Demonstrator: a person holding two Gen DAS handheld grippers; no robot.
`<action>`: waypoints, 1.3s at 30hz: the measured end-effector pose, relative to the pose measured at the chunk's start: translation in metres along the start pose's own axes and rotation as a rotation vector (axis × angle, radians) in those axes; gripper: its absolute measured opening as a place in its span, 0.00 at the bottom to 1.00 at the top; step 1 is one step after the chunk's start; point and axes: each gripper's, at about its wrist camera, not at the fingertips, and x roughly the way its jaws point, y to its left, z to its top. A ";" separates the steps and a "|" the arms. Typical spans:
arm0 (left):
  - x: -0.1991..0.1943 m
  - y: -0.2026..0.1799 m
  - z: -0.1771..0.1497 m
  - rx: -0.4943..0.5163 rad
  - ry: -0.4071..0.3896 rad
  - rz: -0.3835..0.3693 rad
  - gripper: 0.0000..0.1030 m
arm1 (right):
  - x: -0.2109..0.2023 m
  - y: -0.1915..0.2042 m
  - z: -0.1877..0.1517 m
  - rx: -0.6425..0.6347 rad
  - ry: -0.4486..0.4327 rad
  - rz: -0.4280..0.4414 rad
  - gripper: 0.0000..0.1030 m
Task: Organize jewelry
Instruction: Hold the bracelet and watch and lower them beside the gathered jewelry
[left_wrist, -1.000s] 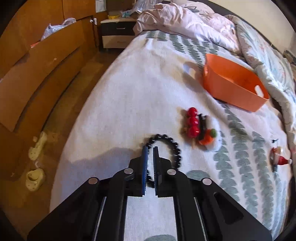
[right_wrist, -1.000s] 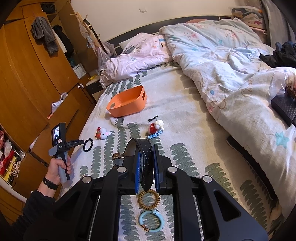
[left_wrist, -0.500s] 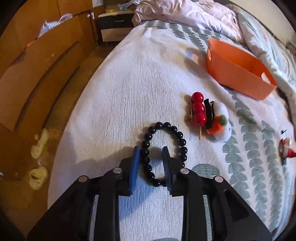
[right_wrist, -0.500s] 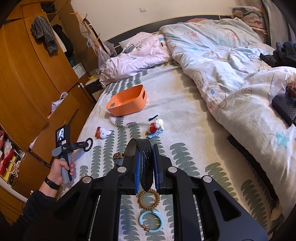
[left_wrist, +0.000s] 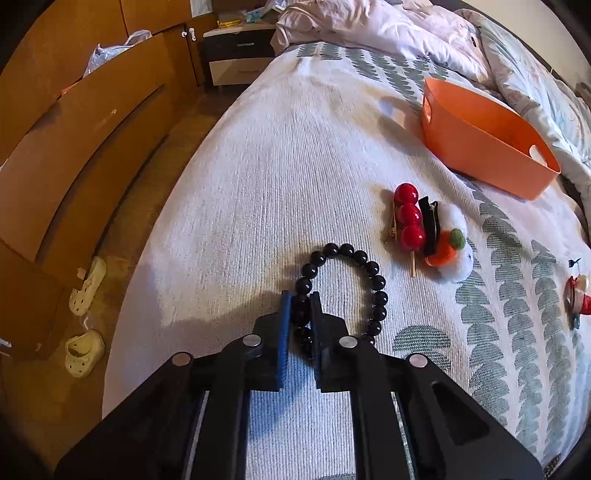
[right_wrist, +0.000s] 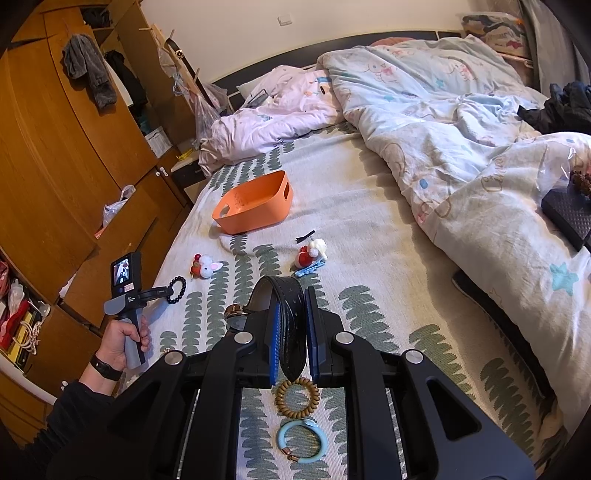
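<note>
left gripper (left_wrist: 300, 295): jaws just closed, now pinching black bead bracelet (left_wrist: 373, 269) on its left side; rest of loop sticks out ahead over bedspread (left_wrist: 258, 177)
right gripper (right_wrist: 291, 295): closed on black strap (right_wrist: 284, 295), which arches up between the pads; gold buckle (right_wrist: 233, 311) at its left end
basket (left_wrist: 480, 147): orange, on bed, well beyond bracelet
red bead clip (left_wrist: 408, 218): right of bracelet, touching black clip (left_wrist: 428, 221) and white plush clip (left_wrist: 452, 247)
santa clip (right_wrist: 310, 254): on bed, blue clip (right_wrist: 309, 268) just beside
coil tie (right_wrist: 296, 395): under right gripper, teal bangle (right_wrist: 301, 441) nearer the camera
hand (right_wrist: 118, 339): grips left gripper's handle
</note>
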 end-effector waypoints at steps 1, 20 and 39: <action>-0.002 0.001 0.000 -0.005 -0.004 -0.003 0.10 | -0.001 -0.001 0.000 -0.001 -0.001 0.000 0.13; -0.085 -0.006 -0.003 0.010 -0.115 -0.072 0.10 | -0.025 0.008 0.002 -0.004 -0.028 0.039 0.13; -0.150 -0.006 -0.077 0.047 -0.116 -0.031 0.10 | 0.001 0.007 -0.048 -0.020 0.118 -0.006 0.13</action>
